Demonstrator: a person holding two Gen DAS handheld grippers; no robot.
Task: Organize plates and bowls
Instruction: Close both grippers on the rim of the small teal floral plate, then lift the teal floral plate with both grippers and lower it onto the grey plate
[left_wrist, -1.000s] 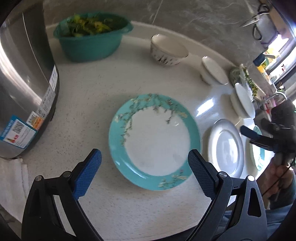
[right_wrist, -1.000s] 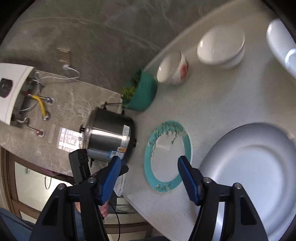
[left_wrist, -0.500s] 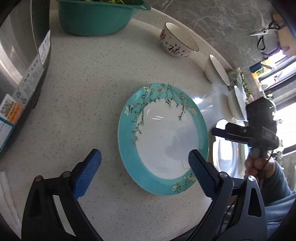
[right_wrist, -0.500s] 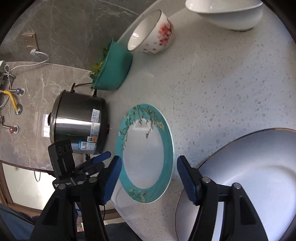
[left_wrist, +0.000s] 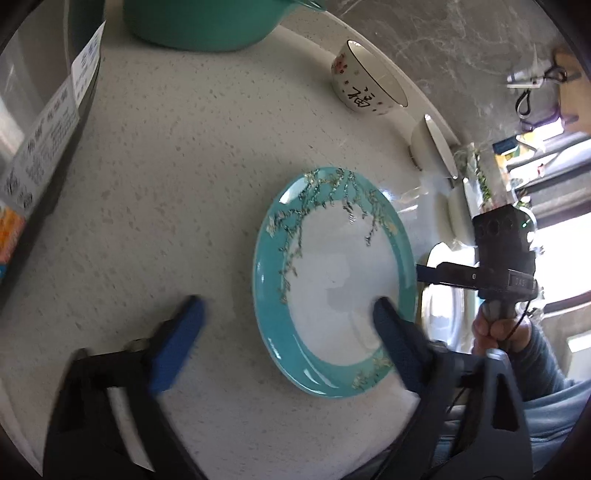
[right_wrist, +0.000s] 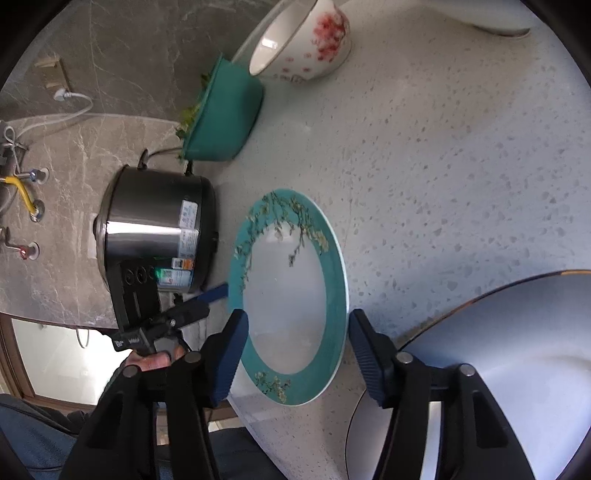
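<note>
A home kitchen; a pale speckled stone counter (right_wrist: 461, 177) runs under grey marbled wall tiles (right_wrist: 122, 48); at ten o'clock in the right wrist view a steel rice cooker (right_wrist: 155, 236) stands plugged in, a teal basin of greens (right_wrist: 225, 118) beyond it at eleven; pipe fittings (right_wrist: 26, 192) at nine; scissors (left_wrist: 535, 79) hang at two in the left wrist view.

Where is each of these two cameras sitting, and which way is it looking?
Left wrist view: sits on the left tongs, looking down at the teal-rimmed plate; the other hand and sleeve show at right.
Right wrist view: sits on the right tongs, looking across the same plate toward the steel cooker; a hand shows at lower left.
Shared: that plate, the patterned bowl and the teal basin.
</note>
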